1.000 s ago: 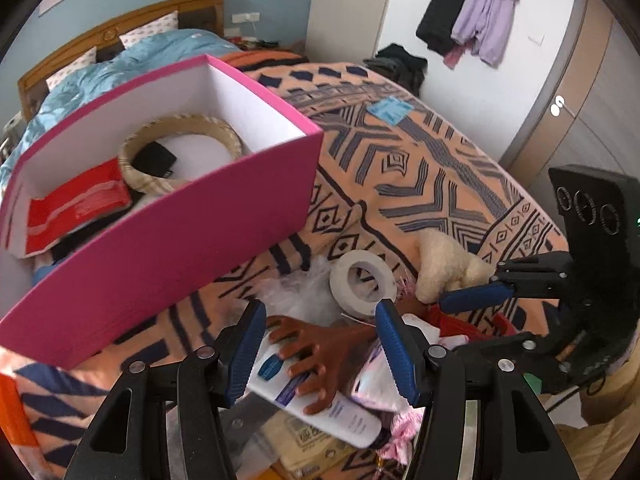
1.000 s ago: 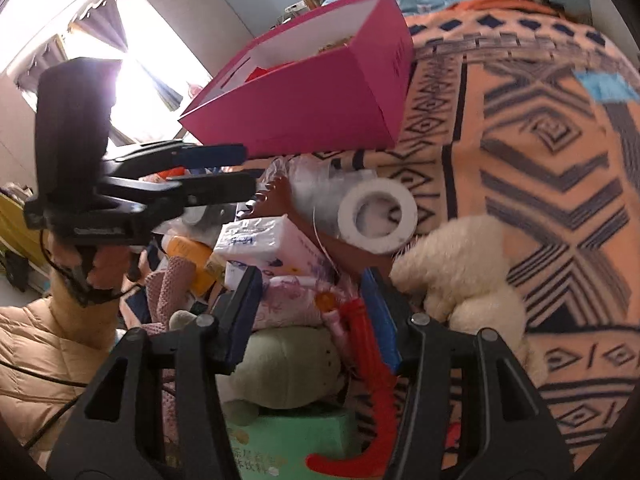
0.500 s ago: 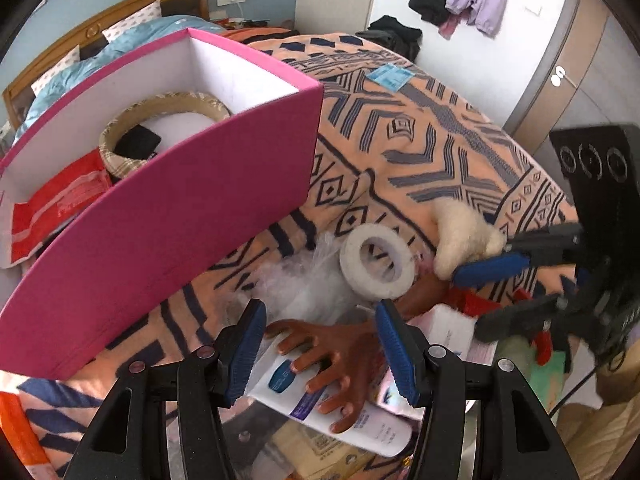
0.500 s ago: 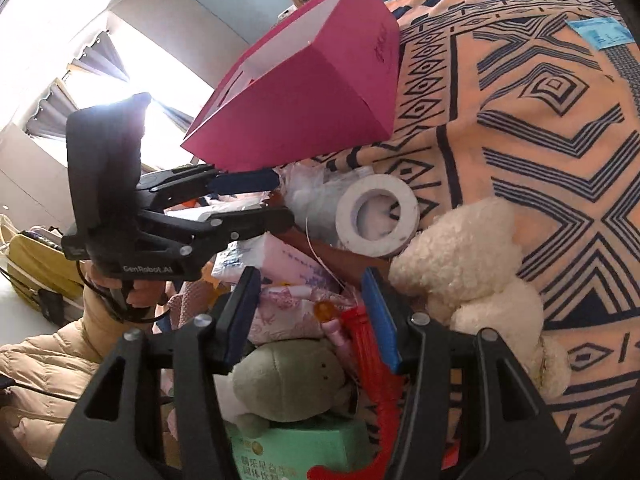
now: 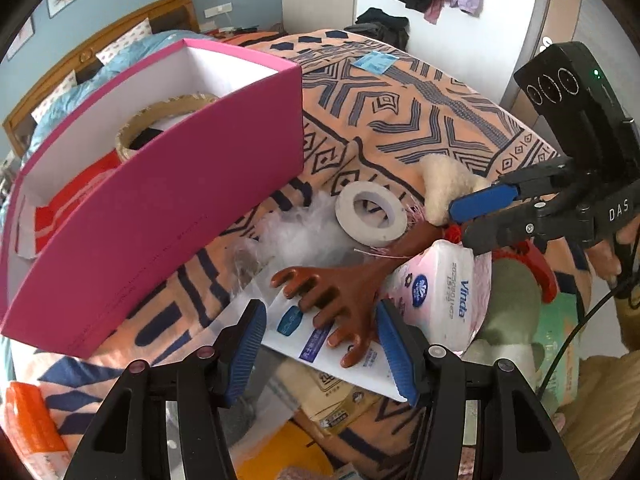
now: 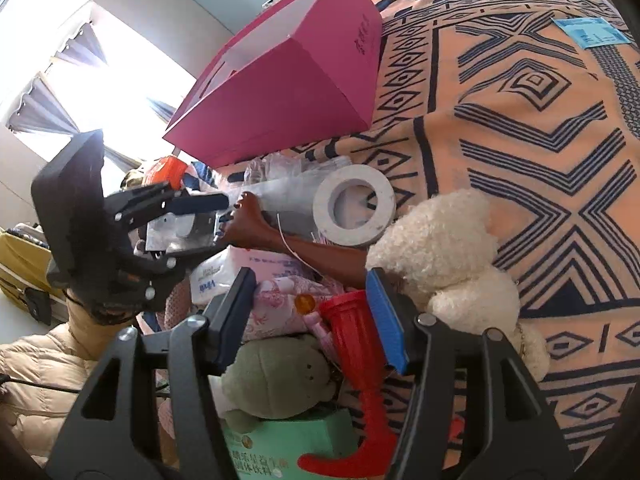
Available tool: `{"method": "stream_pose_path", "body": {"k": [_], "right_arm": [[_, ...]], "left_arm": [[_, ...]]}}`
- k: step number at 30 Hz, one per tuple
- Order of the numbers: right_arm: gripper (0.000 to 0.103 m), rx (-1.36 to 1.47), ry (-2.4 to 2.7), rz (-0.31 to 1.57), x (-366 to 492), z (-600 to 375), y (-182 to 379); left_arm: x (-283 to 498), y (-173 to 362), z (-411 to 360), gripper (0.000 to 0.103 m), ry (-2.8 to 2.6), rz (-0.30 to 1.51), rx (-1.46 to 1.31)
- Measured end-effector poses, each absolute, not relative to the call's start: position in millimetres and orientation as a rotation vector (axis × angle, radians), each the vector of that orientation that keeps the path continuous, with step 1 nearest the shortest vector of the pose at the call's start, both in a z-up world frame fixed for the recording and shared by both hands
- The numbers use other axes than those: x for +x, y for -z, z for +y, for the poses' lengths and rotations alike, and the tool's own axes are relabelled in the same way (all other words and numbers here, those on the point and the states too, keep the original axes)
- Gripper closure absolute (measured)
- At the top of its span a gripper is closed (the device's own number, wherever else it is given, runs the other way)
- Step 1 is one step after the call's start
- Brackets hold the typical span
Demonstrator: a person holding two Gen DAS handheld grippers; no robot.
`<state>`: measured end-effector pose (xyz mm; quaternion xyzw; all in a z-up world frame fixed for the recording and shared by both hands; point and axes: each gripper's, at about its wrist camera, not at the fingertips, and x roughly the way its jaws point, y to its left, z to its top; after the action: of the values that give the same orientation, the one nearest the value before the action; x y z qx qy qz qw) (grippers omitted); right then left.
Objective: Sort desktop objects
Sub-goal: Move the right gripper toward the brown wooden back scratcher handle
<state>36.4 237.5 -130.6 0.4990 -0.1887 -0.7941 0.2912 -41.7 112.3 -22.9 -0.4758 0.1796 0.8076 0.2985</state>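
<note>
A pile of objects lies on the patterned bedspread (image 5: 420,120). My left gripper (image 5: 320,344) is open, its blue pads either side of the claw end of a brown wooden massager (image 5: 340,292), which lies on a white tube (image 5: 320,340). My right gripper (image 6: 316,320) is open above a red plastic horn (image 6: 352,340), a pink tissue pack (image 6: 272,304) and a green plush (image 6: 276,380). It shows in the left wrist view (image 5: 476,216) next to a cream plush (image 5: 444,184). A white tape roll (image 5: 370,214) lies between them.
An open pink box (image 5: 160,200) stands to the left, holding a woven ring (image 5: 160,120) and a red packet (image 5: 72,188). A Vinda tissue pack (image 5: 444,296), crumpled clear plastic (image 5: 304,232) and a green carton (image 6: 288,444) lie in the pile. A blue card (image 5: 374,60) lies far back.
My left gripper has pulled back and up slightly; the massager head now sits between its pads. My right gripper moved forward towards the red horn and cream plush.
</note>
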Motion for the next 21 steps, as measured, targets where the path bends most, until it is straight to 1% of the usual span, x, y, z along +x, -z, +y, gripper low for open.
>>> {"method": "stream_pose_path", "body": {"k": [8,11,15,18,20,21], "right_arm": [[0.044,1.313,2.184,-0.464,45,238,123],[0.044,1.306,2.225,-0.394,47,235,120],[0.044,1.297,2.276,-0.344,43,235,117],[0.044,1.287,2.341,-0.296,38,234,115],[0.044,1.302,2.41,-0.214,35,231,115],[0.044,1.304,2.417,-0.202,33,231,115]], "left_arm": [[-44,22,136,0.045,-2.088,0.676,-1.176],[-40,23,142,0.045,-2.055,0.755,-1.147],[-40,24,142,0.045,-2.053,0.8,-1.15],[-33,33,147,0.045,-2.038,0.929,-1.135],[-32,39,151,0.045,-2.027,0.968,-1.146],[-33,40,152,0.045,-2.031,0.974,-1.152]]}}
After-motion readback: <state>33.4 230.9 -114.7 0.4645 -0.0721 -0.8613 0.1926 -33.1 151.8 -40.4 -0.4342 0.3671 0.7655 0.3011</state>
